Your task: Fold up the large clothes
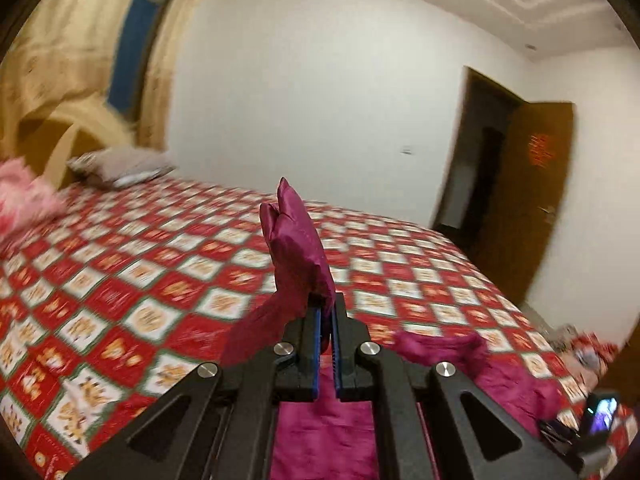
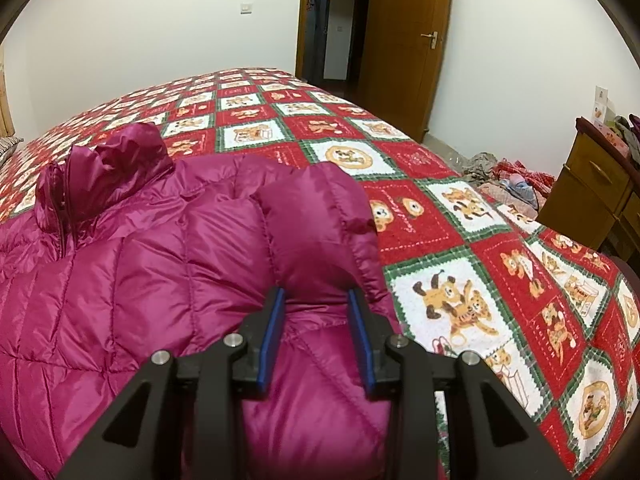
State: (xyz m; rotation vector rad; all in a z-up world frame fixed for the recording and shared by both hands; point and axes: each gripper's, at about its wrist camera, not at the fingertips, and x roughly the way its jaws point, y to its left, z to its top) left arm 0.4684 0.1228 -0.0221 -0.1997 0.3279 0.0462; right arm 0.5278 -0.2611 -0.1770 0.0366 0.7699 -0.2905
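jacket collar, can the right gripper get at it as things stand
Probably not yet. The right gripper is shut on a folded sleeve of the magenta jacket, and that bulge lies between it and the raised collar. It would have to let go first.

A glossy, quilted magenta jacket of smooth synthetic cloth is seen on a matt printed cotton-like bedspread, beside matt black plastic jaws with blue ribbed pads, silvery metal pins and a varnished wooden door.
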